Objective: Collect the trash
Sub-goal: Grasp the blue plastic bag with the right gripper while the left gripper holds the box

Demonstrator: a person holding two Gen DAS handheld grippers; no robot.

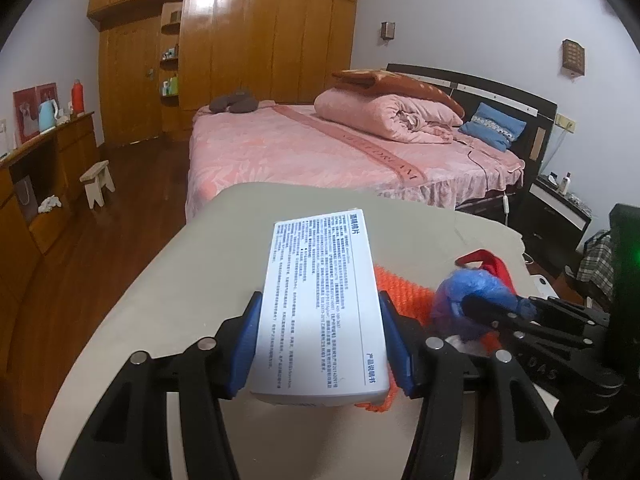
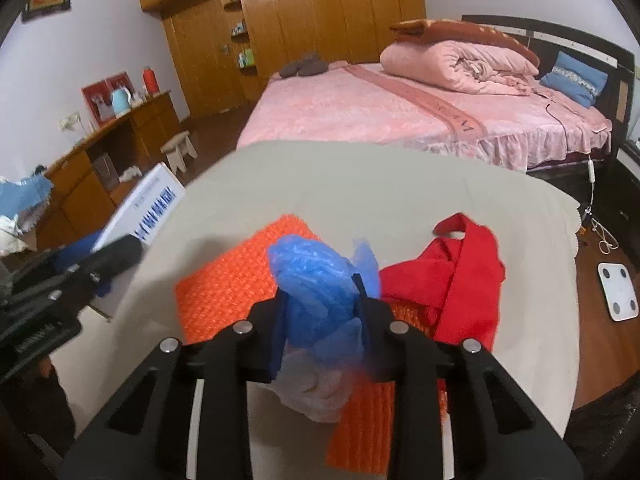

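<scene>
My left gripper (image 1: 320, 308) is shut on a white printed cardboard box (image 1: 320, 300), held above the beige-covered table (image 1: 180, 280). The box also shows at the left of the right wrist view (image 2: 148, 208). My right gripper (image 2: 320, 292) is shut on a crumpled blue plastic bag (image 2: 316, 276), with a whitish piece of plastic (image 2: 316, 388) hanging under it. In the left wrist view the bag (image 1: 476, 292) sits in the right gripper's fingers at the right. An orange knitted cloth (image 2: 232, 280) and a red cloth (image 2: 460, 276) lie on the table below.
A pink bed (image 1: 320, 148) with a rolled quilt stands behind the table. A wooden wardrobe (image 1: 240, 48) lines the far wall. A low wooden cabinet (image 1: 48, 168) and a small stool (image 1: 98, 182) are at the left. A white scale (image 2: 620, 292) lies on the floor at the right.
</scene>
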